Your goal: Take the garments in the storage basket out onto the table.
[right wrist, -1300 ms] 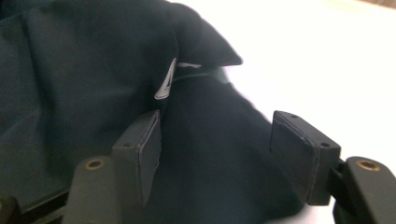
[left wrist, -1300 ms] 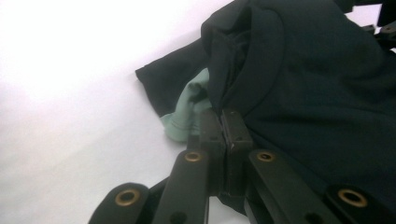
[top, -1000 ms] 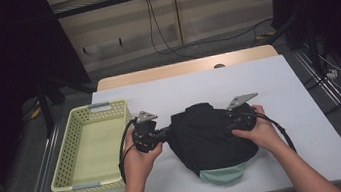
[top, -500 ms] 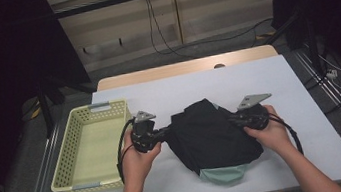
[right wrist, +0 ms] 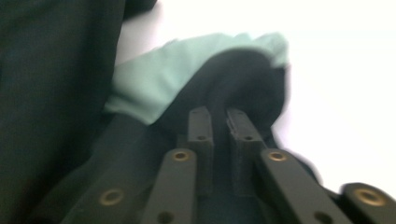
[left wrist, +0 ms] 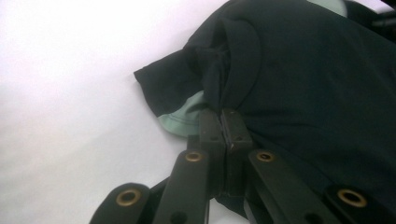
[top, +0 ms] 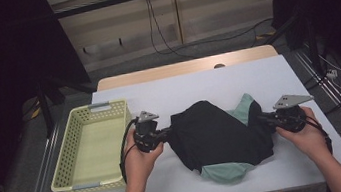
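- Two tongs are seen at opposite edges of one dark garment (top: 219, 132), which lies on the white surface (top: 266, 75).
- Left tongs (top: 166, 134) are clamped fully shut on the garment's left edge; in the left gripper view the jaws meet on a dark fold beside a bit of green lining (left wrist: 184, 119).
- Right tongs (top: 262, 119) are nearly closed on a bunched dark fold at the garment's right edge, with cloth pinched between the jaws; the jaws have just been opening a little.
- Green lining is shown at the garment's near hem and at its far right corner (top: 245, 105).
- Near the left hand (top: 139, 158), a yellow basket (top: 67, 166) stands at the surface's left edge, apart from the garment.
- The right hand (top: 302, 133) is held near the surface's right edge.
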Demonstrator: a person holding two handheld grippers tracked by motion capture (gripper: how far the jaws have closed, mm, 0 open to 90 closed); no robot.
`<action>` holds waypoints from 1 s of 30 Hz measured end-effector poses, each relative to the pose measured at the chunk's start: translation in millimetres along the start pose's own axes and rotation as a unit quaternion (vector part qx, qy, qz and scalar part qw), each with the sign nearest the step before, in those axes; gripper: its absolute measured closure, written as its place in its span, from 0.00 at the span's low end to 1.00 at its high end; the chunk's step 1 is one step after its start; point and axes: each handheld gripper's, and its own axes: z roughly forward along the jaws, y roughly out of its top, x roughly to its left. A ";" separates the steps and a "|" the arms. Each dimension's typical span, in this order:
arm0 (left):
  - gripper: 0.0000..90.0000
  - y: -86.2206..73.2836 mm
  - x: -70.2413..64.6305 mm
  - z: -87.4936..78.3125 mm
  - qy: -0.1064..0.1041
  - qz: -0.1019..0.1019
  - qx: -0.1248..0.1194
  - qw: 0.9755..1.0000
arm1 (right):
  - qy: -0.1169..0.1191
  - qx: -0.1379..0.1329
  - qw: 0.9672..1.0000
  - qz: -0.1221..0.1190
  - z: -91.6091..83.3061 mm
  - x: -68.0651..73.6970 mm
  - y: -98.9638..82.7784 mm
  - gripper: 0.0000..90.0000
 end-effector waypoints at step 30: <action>0.99 -5.6 -0.6 7.2 -0.001 0.004 0.019 1.000 | 0.216 -0.031 0.974 -0.066 44.7 94.2 34.9 0.81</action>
